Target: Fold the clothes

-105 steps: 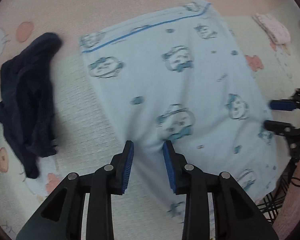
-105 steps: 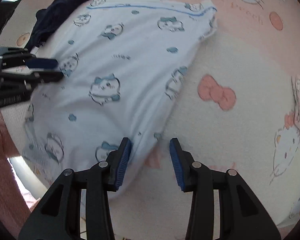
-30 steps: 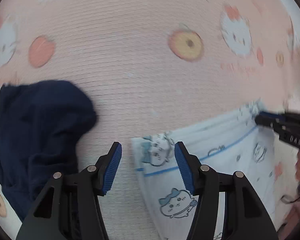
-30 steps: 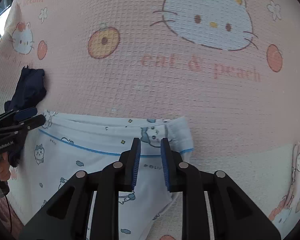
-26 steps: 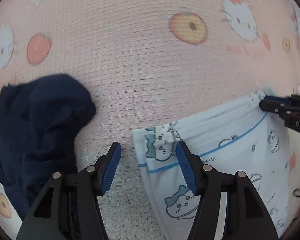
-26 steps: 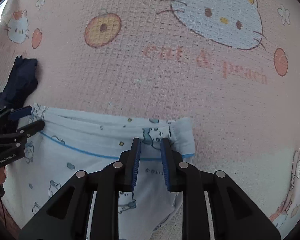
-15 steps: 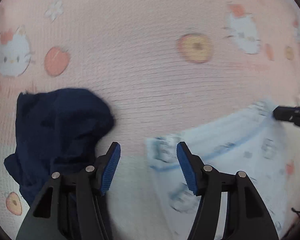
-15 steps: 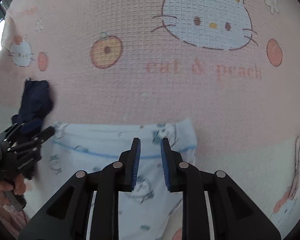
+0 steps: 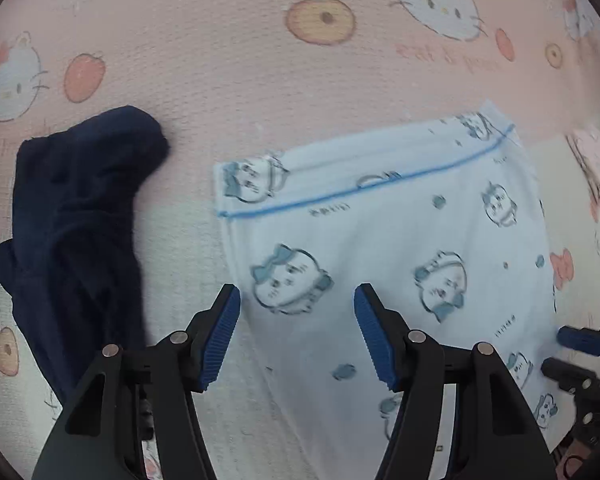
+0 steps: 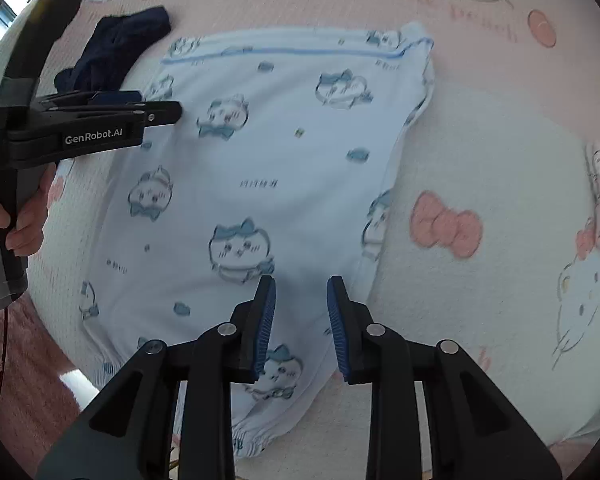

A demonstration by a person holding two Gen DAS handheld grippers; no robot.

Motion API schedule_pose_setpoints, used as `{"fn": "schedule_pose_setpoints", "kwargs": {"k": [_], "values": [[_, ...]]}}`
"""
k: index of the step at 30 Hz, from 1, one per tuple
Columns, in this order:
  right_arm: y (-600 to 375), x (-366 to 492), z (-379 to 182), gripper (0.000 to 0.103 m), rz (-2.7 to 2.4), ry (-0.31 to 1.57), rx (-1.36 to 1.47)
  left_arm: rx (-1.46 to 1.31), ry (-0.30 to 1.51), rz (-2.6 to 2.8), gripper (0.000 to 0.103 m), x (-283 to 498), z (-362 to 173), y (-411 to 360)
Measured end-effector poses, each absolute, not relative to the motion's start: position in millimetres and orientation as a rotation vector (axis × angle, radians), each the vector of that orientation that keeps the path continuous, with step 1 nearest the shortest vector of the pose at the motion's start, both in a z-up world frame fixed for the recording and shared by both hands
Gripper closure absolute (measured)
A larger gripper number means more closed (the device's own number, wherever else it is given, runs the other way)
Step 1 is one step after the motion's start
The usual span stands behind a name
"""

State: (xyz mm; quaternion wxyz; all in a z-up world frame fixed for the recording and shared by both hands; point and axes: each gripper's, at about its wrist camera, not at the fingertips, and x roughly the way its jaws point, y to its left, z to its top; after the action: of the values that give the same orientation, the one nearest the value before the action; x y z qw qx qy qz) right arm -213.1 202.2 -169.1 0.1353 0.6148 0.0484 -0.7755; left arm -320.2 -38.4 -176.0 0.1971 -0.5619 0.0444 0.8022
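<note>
A light blue garment (image 9: 384, 240) printed with cartoon cat faces lies flat on the pink blanket, its blue-striped waistband at the far edge; it fills the middle of the right wrist view (image 10: 268, 176). My left gripper (image 9: 296, 332) hovers open over its left side, nothing between the jaws. My right gripper (image 10: 300, 320) is open above the garment's right edge, near the bottom, also empty. The left gripper (image 10: 156, 110) shows in the right wrist view, held by a hand. The right gripper's fingertips (image 9: 576, 340) show at the right edge of the left wrist view.
A crumpled navy garment (image 9: 76, 224) lies left of the blue one, also seen at the far left (image 10: 120, 48). A folded pink-and-white cloth (image 9: 592, 164) sits at the right. The patterned blanket (image 10: 480, 152) covers the whole surface; its near edge drops off at bottom left.
Both grippers let go of the waistband corners and pulled back toward the near end of the garment. The right gripper went from shut to open. The garment now lies flat.
</note>
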Motion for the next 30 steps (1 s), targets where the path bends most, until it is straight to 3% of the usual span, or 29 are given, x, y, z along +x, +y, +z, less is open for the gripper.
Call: {"fn": "schedule_pose_setpoints", "kwargs": {"k": [6,10,14,18,20,24,30], "values": [[204,-276,-153,0.075,-2.273,0.094,1.695,-1.592,0.183,2.248,0.041,-325,-182,-33],[200,-312,-170,0.075,-2.256,0.183,1.709,-1.553,0.244,2.294,0.041,-338,-182,-21],[226,-345,-176,0.077,-2.256,-0.02,1.653,-1.56,0.101,2.342,0.045,-366,-178,-49],[274,-350,-161,0.075,-2.341,-0.071,1.69,-1.574,-0.066,2.37,0.048,-371,-168,-64],[299,-352,-154,0.075,-2.383,-0.097,1.709,-1.525,-0.024,2.402,0.048,-389,-171,-83],[347,-357,-139,0.072,-2.463,-0.15,1.745,-1.453,0.084,2.342,0.048,-384,-169,-45],[334,-342,-148,0.072,-2.335,0.016,1.686,-1.493,0.256,2.26,0.048,-347,-180,9]]}}
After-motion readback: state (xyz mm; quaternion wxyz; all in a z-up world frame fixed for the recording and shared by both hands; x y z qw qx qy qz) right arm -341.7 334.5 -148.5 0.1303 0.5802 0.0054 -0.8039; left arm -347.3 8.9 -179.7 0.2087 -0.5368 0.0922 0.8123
